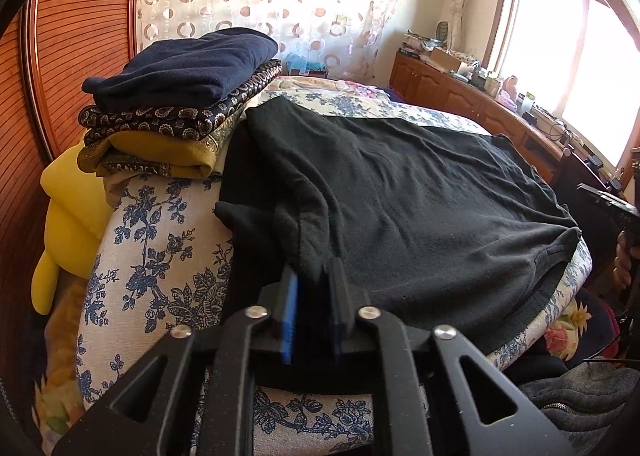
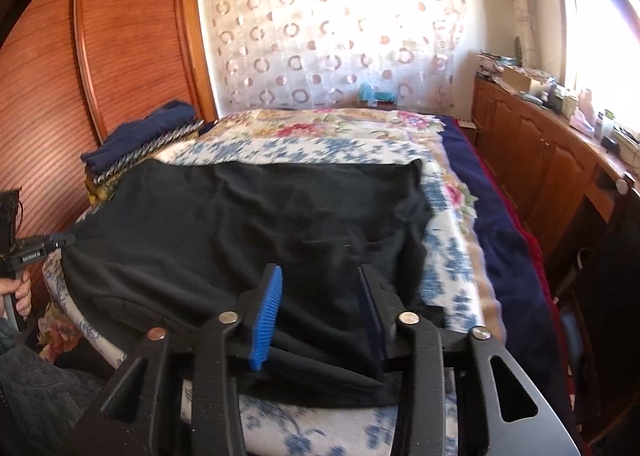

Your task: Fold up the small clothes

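Left hand-held gripper (image 1: 316, 280) pinching black garment (image 1: 400, 184) edge, right hand-held gripper (image 2: 320, 296) spread — over garment.

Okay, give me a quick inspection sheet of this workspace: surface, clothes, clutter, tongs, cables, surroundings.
Surface: bed with blue floral white cover.
Job's things: black fleece garment spread flat; stack of folded clothes, navy on top, at the left.
Clutter: yellow plush toy beside the stack.
Grippers: left tongs shut on the garment's near edge; right tongs open over its edge.
Cables: some on the wooden sideboard; detail unclear.
Surroundings: ring-patterned sheer curtain, slatted wooden wardrobe, bright window.
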Action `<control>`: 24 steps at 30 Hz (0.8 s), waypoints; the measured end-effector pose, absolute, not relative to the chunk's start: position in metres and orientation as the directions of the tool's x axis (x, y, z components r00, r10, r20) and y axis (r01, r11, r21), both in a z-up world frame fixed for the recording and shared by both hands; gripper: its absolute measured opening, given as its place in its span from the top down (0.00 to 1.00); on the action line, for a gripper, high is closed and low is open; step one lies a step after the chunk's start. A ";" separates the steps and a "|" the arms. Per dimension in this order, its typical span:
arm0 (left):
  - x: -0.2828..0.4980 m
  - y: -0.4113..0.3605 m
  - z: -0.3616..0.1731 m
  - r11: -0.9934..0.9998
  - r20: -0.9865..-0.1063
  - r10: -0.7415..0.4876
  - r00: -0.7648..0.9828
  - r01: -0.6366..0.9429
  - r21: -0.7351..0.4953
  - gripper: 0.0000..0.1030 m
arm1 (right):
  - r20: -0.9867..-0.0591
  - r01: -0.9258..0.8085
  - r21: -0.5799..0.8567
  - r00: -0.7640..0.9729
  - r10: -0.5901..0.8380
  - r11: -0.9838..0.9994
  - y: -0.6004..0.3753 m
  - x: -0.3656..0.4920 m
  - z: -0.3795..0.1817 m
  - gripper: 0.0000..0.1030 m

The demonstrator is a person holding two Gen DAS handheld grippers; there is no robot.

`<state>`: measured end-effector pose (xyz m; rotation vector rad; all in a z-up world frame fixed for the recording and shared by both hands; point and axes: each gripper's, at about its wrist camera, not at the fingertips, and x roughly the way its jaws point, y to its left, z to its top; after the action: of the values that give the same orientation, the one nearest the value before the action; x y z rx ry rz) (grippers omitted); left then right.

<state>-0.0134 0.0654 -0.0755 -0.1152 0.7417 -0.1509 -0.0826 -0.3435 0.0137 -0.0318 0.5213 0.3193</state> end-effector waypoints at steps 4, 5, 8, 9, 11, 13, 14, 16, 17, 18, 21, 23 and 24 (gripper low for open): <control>-0.014 0.067 -0.075 0.983 -0.655 -0.177 0.735 0.096 -0.157 0.64 | -0.530 -0.351 0.050 0.784 0.323 0.935 -0.316 -0.065 -0.003 0.60; -0.015 0.067 -0.075 0.983 -0.654 -0.176 0.736 0.097 -0.155 0.60 | -0.539 -0.358 0.046 0.777 0.325 0.933 -0.310 -0.061 -0.008 0.60; -0.015 0.067 -0.074 0.983 -0.653 -0.180 0.736 0.107 -0.151 0.53 | -0.565 -0.376 0.046 0.754 0.334 0.925 -0.293 -0.048 -0.020 0.60; -0.015 0.067 -0.073 0.983 -0.652 -0.179 0.737 0.105 -0.151 0.37 | -0.576 -0.377 0.040 0.748 0.330 0.925 -0.289 -0.044 -0.023 0.60; -0.015 0.069 -0.073 0.984 -0.642 -0.170 0.748 0.094 -0.152 0.23 | -0.596 -0.374 0.022 0.740 0.312 0.927 -0.283 -0.036 -0.030 0.60; -0.016 0.072 -0.072 0.983 -0.629 -0.167 0.760 0.082 -0.162 0.22 | -0.619 -0.365 0.006 0.730 0.290 0.931 -0.277 -0.029 -0.037 0.60; -0.016 0.075 -0.073 0.982 -0.628 -0.166 0.760 0.073 -0.172 0.21 | -0.618 -0.360 -0.003 0.734 0.281 0.933 -0.276 -0.028 -0.038 0.57; -0.014 0.079 -0.075 0.982 -0.631 -0.162 0.759 0.059 -0.181 0.21 | -0.613 -0.348 -0.026 0.746 0.260 0.937 -0.275 -0.028 -0.038 0.53; -0.013 0.079 -0.076 0.982 -0.635 -0.156 0.756 0.051 -0.181 0.21 | -0.612 -0.340 -0.032 0.751 0.250 0.940 -0.275 -0.027 -0.039 0.50; -0.012 0.080 -0.078 0.984 -0.645 -0.142 0.751 0.037 -0.174 0.21 | -0.611 -0.329 -0.036 0.754 0.240 0.944 -0.275 -0.028 -0.039 0.45; -0.009 0.081 -0.086 0.985 -0.668 -0.130 0.733 0.020 -0.170 0.21 | -0.611 -0.286 -0.048 0.766 0.198 0.957 -0.273 -0.028 -0.042 0.32; -0.007 0.082 -0.091 0.983 -0.679 -0.142 0.721 0.022 -0.182 0.21 | -0.615 -0.267 -0.028 0.764 0.193 0.963 -0.274 -0.028 -0.043 0.27; -0.006 0.082 -0.093 0.982 -0.682 -0.146 0.716 0.022 -0.187 0.21 | -0.616 -0.258 -0.025 0.765 0.188 0.966 -0.274 -0.029 -0.043 0.24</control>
<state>-0.0062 0.0823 -0.0931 -0.1703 0.7676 -0.0934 -0.0293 -0.2741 -0.0429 -0.1110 0.6573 0.2425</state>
